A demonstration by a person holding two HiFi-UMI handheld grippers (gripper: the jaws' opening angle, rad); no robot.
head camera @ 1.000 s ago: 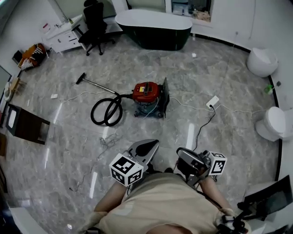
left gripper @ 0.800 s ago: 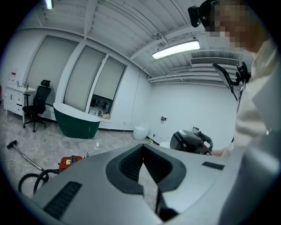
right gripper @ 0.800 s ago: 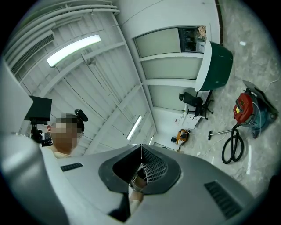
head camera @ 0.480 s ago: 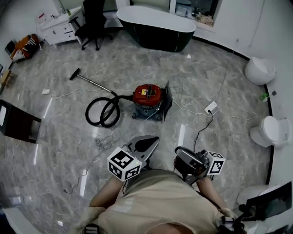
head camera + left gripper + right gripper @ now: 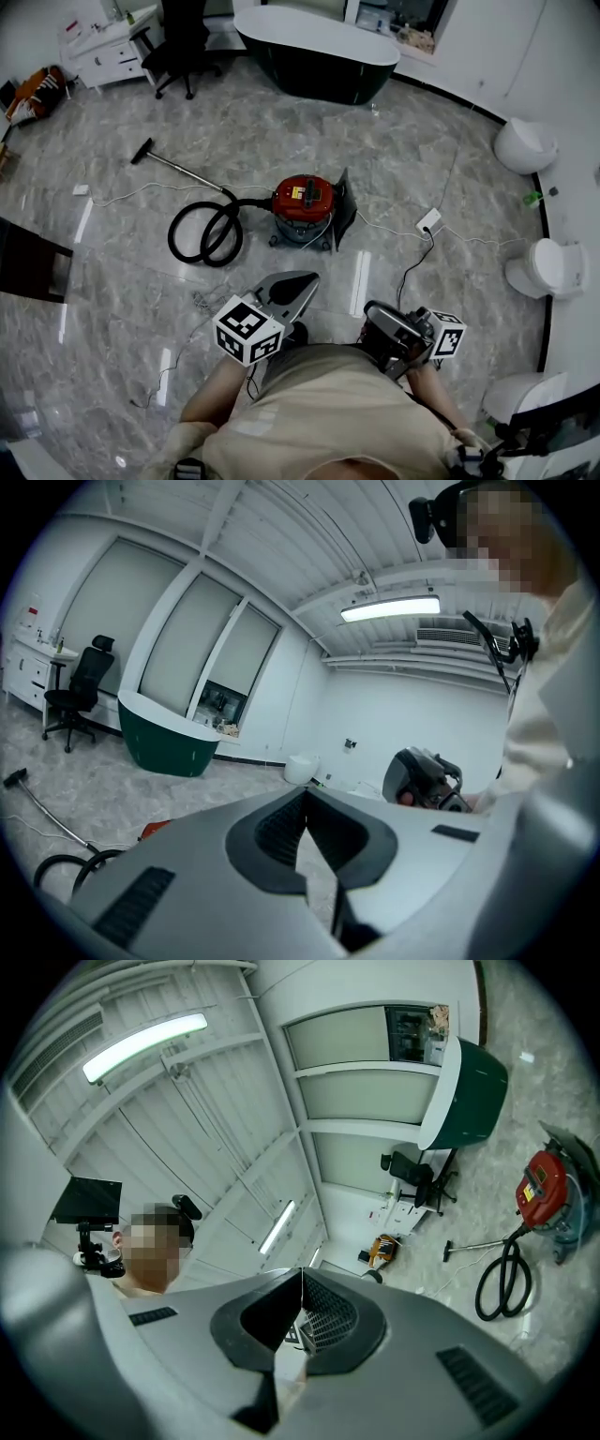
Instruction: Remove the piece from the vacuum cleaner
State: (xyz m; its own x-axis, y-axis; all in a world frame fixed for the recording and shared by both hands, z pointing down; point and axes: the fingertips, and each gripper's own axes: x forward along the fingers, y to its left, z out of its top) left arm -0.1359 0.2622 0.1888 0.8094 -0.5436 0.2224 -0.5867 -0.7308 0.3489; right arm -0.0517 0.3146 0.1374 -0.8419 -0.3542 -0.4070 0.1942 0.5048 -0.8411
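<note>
Task's thing: the red canister vacuum cleaner with a grey lower body stands on the grey marble floor, well ahead of the person and well apart from both tools.
Attached parts: a black ribbed hose coils on the floor at the canister's left and runs on into a thin metal wand with a dark floor nozzle. A dark flat panel stands on edge against the canister's right side.
Left tool: held low in front of the person's body and aimed towards the vacuum cleaner. The left gripper view shows its jaws brought together at the tips, with nothing between them.
Right tool: held close to the body and tilted upward. Its jaws are fully together and empty in the right gripper view, where the canister sits far off at the edge.
Step in hand: judged to be the approach; no piece has been touched and the vacuum cleaner looks fully assembled.
Which piece: cannot tell from here; the hose at its coupling on the canister seems likeliest, the panel less so.
Next move calls for: closing the gap to the canister, lowering both tools, and spreading the jaws of one to take the piece near its joint while the other steadies the red body.
Risk: the light canister may roll or tip if pulled unsupported.
</note>
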